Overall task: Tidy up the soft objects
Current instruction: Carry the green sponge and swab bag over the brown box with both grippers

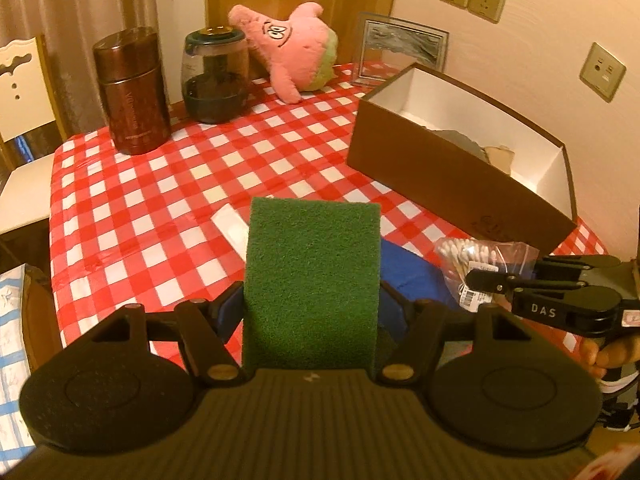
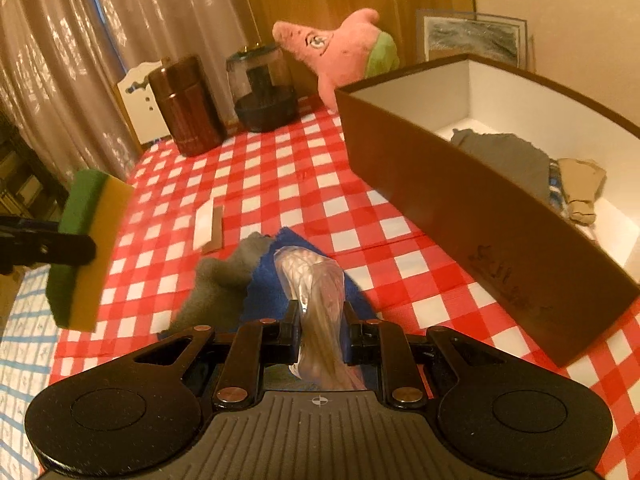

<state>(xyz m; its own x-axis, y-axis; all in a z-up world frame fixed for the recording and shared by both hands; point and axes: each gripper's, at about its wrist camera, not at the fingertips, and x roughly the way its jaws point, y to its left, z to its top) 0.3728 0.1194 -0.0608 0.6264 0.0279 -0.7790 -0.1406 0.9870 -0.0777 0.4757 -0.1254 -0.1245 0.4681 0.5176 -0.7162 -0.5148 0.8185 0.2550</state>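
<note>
My left gripper (image 1: 312, 304) is shut on a green-and-yellow sponge (image 1: 312, 280), held above the red checked table; it also shows in the right wrist view (image 2: 86, 244). My right gripper (image 2: 320, 320) is shut on a clear bag of cotton swabs (image 2: 320, 292), also seen in the left wrist view (image 1: 476, 256). A blue cloth (image 2: 264, 280) and a grey cloth (image 2: 224, 284) lie on the table under the bag. A brown box (image 2: 460, 208) with white inside holds grey and tan cloths (image 2: 508, 156). A pink star plush (image 1: 292, 48) leans at the back.
A brown canister (image 1: 132, 92) and a glass jar with a dark base (image 1: 216, 76) stand at the back left. A framed picture (image 1: 400, 48) leans on the wall. A small white card (image 2: 206, 224) lies mid-table. A chair (image 1: 20, 92) stands left.
</note>
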